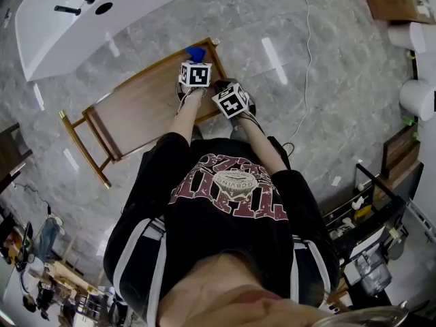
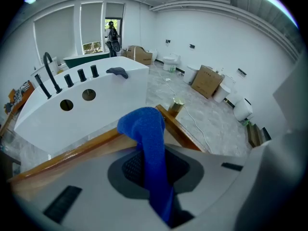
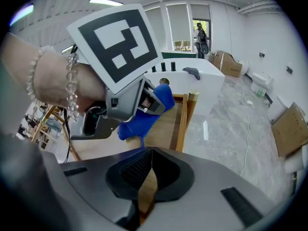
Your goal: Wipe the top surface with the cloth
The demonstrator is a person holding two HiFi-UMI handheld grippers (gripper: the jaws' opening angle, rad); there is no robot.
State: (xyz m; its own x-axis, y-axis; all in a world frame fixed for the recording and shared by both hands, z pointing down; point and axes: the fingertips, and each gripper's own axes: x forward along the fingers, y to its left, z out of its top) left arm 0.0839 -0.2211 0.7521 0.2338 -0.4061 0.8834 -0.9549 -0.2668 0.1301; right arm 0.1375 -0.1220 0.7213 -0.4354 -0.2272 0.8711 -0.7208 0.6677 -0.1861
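The wooden table top (image 1: 139, 111) with gold legs lies ahead of me in the head view. My left gripper (image 1: 195, 63) is at its far right corner, shut on a blue cloth (image 1: 195, 52). In the left gripper view the cloth (image 2: 153, 143) runs up between the jaws and folds over beyond them, above the table's wooden rim (image 2: 67, 154). My right gripper (image 1: 225, 89) is just right of the left one, near the table's right edge. Its jaws are shut with nothing in them (image 3: 150, 170). The right gripper view shows the left gripper (image 3: 129, 100) with the cloth (image 3: 144, 118) over the wood (image 3: 166, 124).
A white bathtub (image 1: 75, 16) with black taps stands just beyond the table. A white cable (image 1: 306, 53) trails over the marble floor to the right. Cardboard boxes (image 2: 206, 81) and toilets (image 2: 169, 60) line the far wall. Shelving (image 1: 371, 210) stands at the right.
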